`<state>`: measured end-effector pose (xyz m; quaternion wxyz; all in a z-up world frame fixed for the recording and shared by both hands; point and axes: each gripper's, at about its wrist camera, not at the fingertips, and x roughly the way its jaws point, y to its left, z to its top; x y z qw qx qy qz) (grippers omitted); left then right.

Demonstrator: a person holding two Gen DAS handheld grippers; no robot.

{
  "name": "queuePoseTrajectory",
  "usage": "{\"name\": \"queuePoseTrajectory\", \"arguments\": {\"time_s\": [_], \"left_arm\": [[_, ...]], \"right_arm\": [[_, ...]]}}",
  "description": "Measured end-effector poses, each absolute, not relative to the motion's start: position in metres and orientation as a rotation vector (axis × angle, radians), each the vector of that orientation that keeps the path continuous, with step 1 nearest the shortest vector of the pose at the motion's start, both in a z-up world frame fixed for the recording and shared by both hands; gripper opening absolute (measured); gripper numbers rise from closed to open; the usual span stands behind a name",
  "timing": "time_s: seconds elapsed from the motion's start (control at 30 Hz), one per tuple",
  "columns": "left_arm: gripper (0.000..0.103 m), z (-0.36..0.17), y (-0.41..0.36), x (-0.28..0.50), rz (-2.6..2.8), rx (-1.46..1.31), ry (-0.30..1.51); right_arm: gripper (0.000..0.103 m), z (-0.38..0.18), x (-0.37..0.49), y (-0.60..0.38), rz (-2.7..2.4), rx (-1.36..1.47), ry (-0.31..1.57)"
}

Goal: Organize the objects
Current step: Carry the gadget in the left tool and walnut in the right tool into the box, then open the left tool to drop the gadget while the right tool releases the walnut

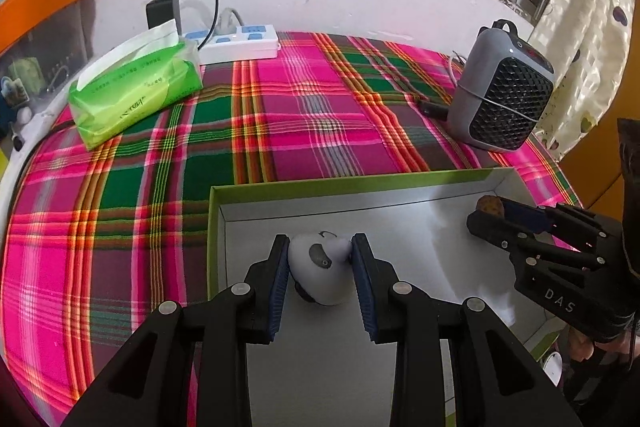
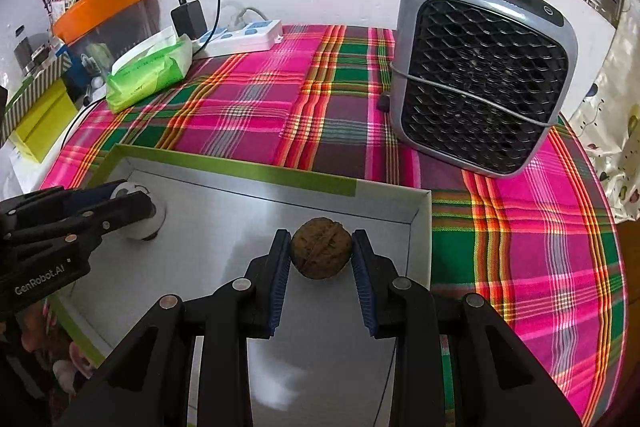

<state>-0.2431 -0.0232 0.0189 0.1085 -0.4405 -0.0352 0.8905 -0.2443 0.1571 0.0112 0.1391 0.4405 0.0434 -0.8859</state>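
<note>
A shallow green-rimmed box [image 1: 280, 185] with a grey floor lies on the plaid cloth; it also shows in the right wrist view [image 2: 240, 167]. My left gripper [image 1: 320, 247] is shut on a small pale grey rounded gadget [image 1: 320, 271] inside the box near its left wall; the gadget [image 2: 138, 213] shows in the right wrist view between those fingers. My right gripper [image 2: 321, 245] is shut on a brown walnut [image 2: 321, 253] near the box's far right corner. In the left wrist view the right gripper [image 1: 486, 213] holds the walnut [image 1: 489, 204] there.
A grey fan heater [image 2: 480, 75] stands on the cloth behind the box at right. A green tissue pack [image 1: 132, 87], a white power strip [image 1: 240, 43] and a black charger [image 1: 162, 11] lie at the back left by the wall. Yellow and orange boxes [image 2: 40, 123] sit off the left edge.
</note>
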Motion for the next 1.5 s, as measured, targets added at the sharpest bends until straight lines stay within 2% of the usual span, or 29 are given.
{"name": "queuePoseTrajectory", "arguments": {"time_s": [0.77, 0.9, 1.07, 1.5], "left_arm": [[0.034, 0.017, -0.022, -0.245, 2.641, -1.297, -0.055], [0.038, 0.017, -0.021, -0.244, 2.636, -1.297, -0.043], [0.041, 0.018, -0.021, -0.241, 2.641, -1.291, -0.050], [0.044, 0.037, -0.028, -0.211, 2.668, -1.206, -0.074]], "right_arm": [[0.032, 0.009, -0.246, 0.154, -2.586, 1.273, 0.170], [0.033, 0.010, -0.247, 0.154, -2.590, 1.273, 0.154], [0.044, 0.013, -0.242, 0.155, -2.593, 1.256, 0.131], [0.045, 0.030, -0.214, 0.162, -2.629, 1.179, 0.070]]}}
